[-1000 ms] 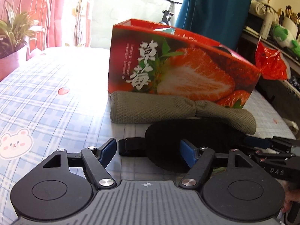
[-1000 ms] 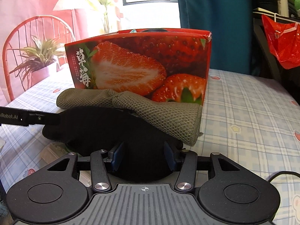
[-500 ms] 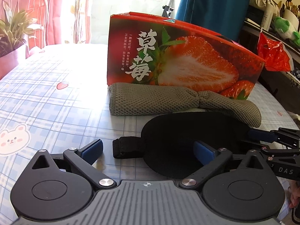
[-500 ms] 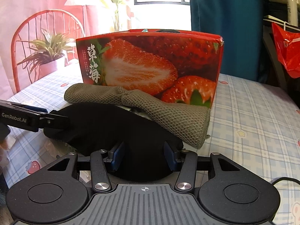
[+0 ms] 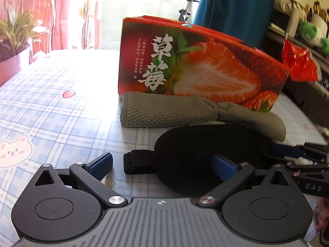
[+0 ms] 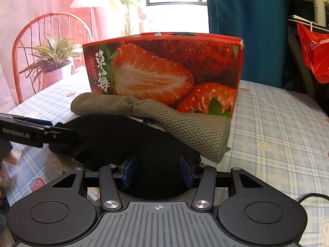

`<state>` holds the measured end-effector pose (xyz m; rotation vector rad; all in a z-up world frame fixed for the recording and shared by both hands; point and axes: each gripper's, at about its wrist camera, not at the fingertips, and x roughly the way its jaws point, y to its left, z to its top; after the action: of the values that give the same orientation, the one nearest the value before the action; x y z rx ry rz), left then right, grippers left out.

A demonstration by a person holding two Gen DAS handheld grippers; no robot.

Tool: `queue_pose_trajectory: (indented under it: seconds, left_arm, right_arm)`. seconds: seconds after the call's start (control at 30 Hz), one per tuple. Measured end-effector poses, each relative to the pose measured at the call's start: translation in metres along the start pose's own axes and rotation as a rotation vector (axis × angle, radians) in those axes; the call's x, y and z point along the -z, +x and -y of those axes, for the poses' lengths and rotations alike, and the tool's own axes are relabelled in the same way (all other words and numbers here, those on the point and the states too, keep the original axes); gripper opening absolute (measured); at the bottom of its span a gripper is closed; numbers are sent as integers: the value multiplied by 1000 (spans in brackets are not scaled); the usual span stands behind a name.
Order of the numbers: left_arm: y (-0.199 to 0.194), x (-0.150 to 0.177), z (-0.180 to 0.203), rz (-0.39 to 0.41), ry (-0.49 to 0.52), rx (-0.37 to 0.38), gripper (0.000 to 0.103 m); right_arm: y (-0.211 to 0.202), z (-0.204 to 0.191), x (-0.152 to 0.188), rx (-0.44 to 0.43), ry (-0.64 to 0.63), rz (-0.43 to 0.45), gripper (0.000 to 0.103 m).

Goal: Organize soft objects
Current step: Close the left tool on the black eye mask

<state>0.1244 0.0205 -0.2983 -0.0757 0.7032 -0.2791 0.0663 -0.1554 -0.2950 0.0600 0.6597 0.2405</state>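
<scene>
Potted plant (image 6: pixel 51 61) by red chair (image 6: pixel 41 33); red bag (image 5: pixel 298 61) hanging at right

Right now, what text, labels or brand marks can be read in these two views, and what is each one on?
"草莓": large white characters on the strawberry box.
"GenRobot.AI": on the left claw seen in the right view.
"DAS": on the right claw at the edge of the left view; the rest is cut off.
Small columns of characters beside "草莓" on the box: too small to read.

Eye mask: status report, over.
Left gripper open, astride strap end. Right gripper shut on eye mask. Grey knit cloth overlaps mask's far edge.
</scene>
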Motion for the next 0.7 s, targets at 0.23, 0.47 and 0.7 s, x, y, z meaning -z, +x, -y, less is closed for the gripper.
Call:
queue_pose_trajectory:
  seconds: [0.23, 0.47, 0.7]
  left_arm:
    - [-2, 1, -2, 13, -12, 15, 103]
    - [0, -1, 0, 3, 21, 11, 103]
    - [-4, -2, -9, -5, -43, 105, 103]
  right_arm:
    - [0, 0, 0, -1, 1, 0, 45]
    - [0, 0, 0, -1, 0, 0, 45]
    - [0, 0, 0, -3, 7, 2, 45]
